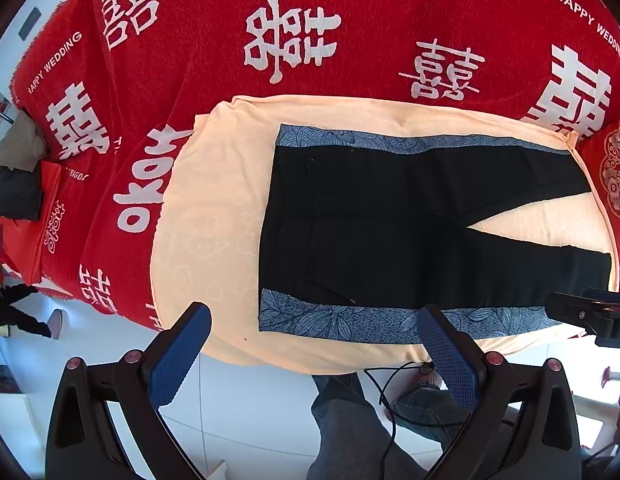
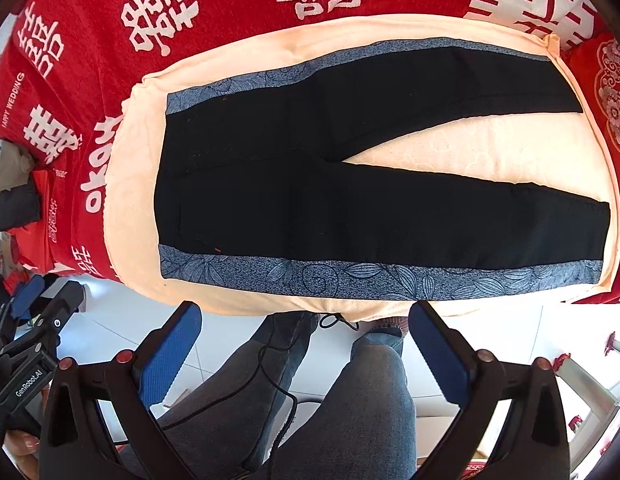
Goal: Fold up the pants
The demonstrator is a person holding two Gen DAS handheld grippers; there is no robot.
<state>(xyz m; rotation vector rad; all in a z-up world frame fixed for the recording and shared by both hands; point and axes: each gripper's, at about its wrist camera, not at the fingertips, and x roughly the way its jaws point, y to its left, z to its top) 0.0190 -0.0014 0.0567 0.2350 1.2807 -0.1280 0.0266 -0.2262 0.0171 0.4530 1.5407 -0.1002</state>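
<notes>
Closest in, the left gripper (image 1: 314,344) hangs with its jaws spread wide, blue-padded fingers (image 1: 177,356) gripping nothing, poised over the near edge of the bed. From its own camera the right gripper (image 2: 305,340) is the same story: jaws wide apart, blue pads (image 2: 438,356) bare, nothing between them. At 6 o'clock below both sit the person's legs in grey jeans (image 2: 350,408), with a black cable (image 2: 269,376) trailing across them over the white floor tiles (image 1: 249,400).

Just past the fingertips, the peach towel (image 1: 213,216) is spread over the bed, its near edge hanging at the bedside. On it lie the pants (image 2: 310,196), black with a blue-grey leaf-print stripe (image 2: 350,276) down each outer side. They're flat and unfolded: waistband towards 9 o'clock, two legs running out towards 3 o'clock and splitting in a V that shows towel between them. The near stripe lies just beyond the open fingers, not touched.

Further out, from 9 round through 12 o'clock, the red blanket (image 1: 213,32) with white characters and wedding lettering covers the bed. At 3 o'clock a red cushion (image 2: 606,92) sits beside the towel's corner.
</notes>
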